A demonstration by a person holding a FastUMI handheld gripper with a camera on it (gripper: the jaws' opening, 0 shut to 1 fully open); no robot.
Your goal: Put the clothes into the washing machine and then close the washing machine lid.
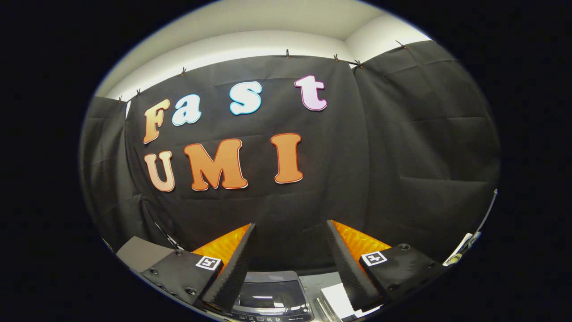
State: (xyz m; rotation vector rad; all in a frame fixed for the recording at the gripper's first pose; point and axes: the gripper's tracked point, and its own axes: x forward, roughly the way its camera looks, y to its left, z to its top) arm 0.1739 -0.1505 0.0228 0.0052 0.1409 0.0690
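1. The black cloth wall (393, 147) of the booth hangs straight ahead, beyond the jaws. It is held up by small clips along its top edge.
2. Above the cloth, at 12 o'clock, there is a pale wall and ceiling (268, 27).
3. At about 4 o'clock from the jaws, a thin rod with a white clip (462, 248) leans at the side of the booth.
4. At about 8 o'clock, a flat grey panel (136, 252) sits beside the left finger.
5. Nothing stands between the jaws and the cloth wall.
6. The washing machine (270, 297) is low down at 6 o'clock, under and between the two fingers. Its dark lid and a strip of buttons show from above. The lid looks closed, but I cannot tell for sure.
7. A white thing (337, 299) lies just right of the machine, partly hidden behind the right finger. I cannot tell what it is.
8. The gripper (290, 226) points level at the wall, raised above the machine.
9. The jaws are wide apart and hold nothing.
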